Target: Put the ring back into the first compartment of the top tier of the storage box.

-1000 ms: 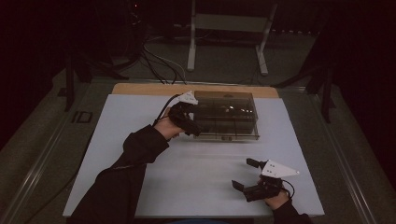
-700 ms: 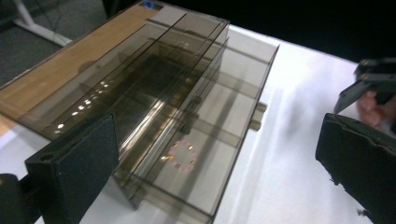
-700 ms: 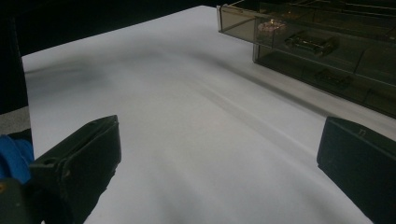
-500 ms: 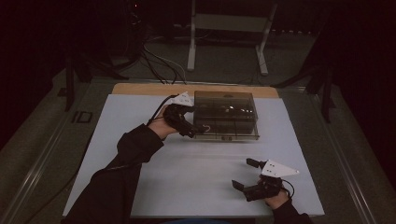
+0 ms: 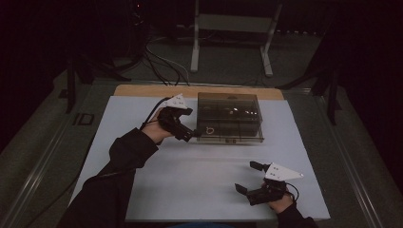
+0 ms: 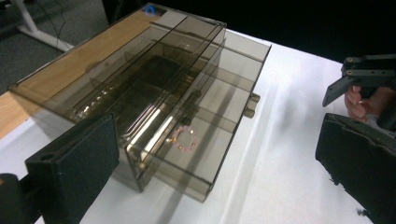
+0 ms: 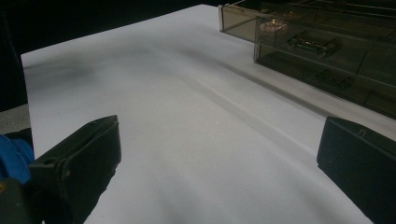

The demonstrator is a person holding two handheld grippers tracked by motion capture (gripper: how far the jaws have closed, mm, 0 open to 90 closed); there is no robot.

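Note:
A smoky see-through drawer box stands at the back middle of the white table sheet. My left gripper is open at the box's front left corner, its jaws spread wide around the corner without touching it. In the left gripper view one drawer sticks out a little from the box and holds a small pink bead ring. My right gripper rests open near the table's front right, with nothing between its jaws. The right gripper view looks across the bare sheet to the box.
A strip of wooden tabletop runs behind the box. Small dark items lie in other drawers. Beyond the table are cables and a white stand's legs on the floor. The person's dark sleeve crosses the sheet's left side.
My left gripper has shifted slightly left and back along the box's front left corner. The right gripper has stayed where it was.

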